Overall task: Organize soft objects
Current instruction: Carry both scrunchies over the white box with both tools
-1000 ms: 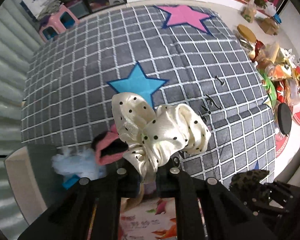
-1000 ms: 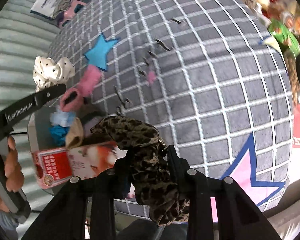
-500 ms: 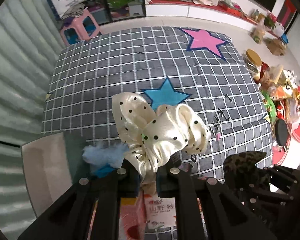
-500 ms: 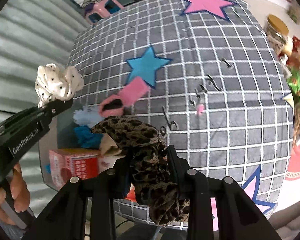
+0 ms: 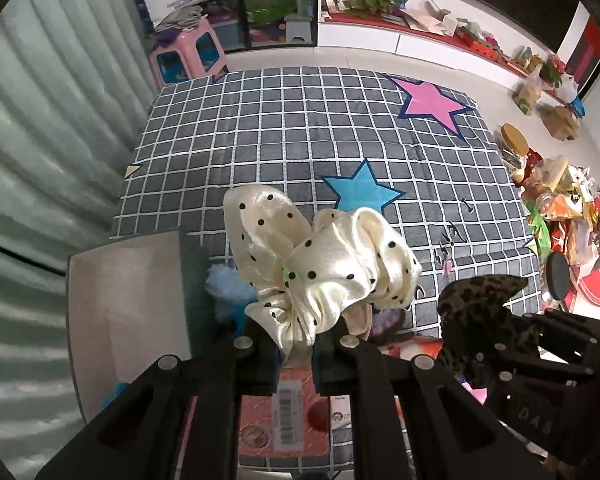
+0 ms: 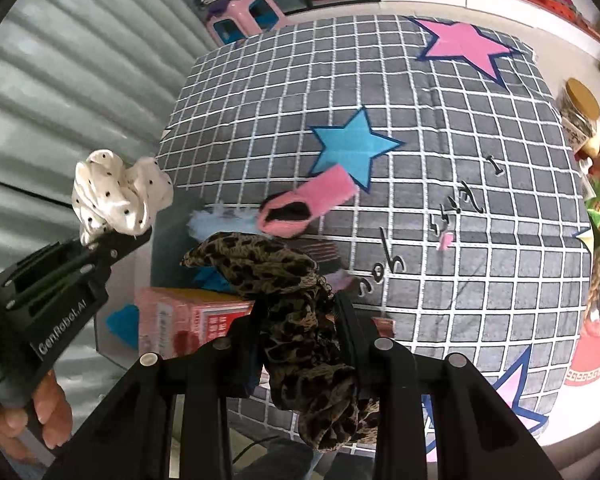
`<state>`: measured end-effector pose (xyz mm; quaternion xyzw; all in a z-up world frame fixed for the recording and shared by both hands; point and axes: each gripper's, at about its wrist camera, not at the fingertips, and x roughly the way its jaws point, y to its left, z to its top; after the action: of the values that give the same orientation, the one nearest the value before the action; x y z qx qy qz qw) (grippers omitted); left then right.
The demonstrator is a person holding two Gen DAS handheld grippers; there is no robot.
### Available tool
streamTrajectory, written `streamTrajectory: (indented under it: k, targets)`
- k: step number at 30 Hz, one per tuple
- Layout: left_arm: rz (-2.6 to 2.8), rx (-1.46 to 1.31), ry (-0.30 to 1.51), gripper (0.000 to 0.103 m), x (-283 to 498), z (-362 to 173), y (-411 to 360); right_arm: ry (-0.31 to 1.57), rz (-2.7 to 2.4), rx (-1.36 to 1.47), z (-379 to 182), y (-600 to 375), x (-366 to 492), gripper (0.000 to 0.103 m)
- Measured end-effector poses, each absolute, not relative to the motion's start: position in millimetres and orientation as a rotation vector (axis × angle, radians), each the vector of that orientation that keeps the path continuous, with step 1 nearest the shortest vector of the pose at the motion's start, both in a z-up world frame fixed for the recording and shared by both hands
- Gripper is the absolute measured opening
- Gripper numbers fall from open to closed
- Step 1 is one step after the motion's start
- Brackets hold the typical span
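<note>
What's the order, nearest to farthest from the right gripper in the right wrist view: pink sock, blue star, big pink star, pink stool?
From the right gripper:
1. Pink sock, just beyond the fingers, on the blanket.
2. Blue star, mid-blanket, touching the sock's far end.
3. Big pink star, far right corner.
4. Pink stool, off the blanket, far left.

- The left wrist view looks steeply down along its fingers at the checked blanket, close above it.
- The right wrist view faces the same blanket from further right, likewise steep.
- Both share the blue star, the pink stool, and what seems to be a carton.
</note>
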<state>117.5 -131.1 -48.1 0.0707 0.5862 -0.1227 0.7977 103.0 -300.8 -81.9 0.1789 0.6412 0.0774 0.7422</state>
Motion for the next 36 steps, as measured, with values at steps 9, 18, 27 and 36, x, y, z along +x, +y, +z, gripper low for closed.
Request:
streamTrajectory:
  k: [9,18,27,36]
  targets:
    - [-0.248,0.127,1.243,0.012,108,-42,-107,1.395,0.186,0.36,-72,-282,98,0.034]
    - [-0.184,0.08,1.233,0.012,106,-39,-71,1.362,0.217,0.298,-58,-253,113,0.034]
    - [-0.096,0.004,1.237,0.012,104,-44,-24,1.34,0.263,0.214,-51,-214,132,0.034]
    - [-0.02,-0.068,1.245,0.012,106,-53,17,1.345,0.328,0.137,-48,-170,151,0.034]
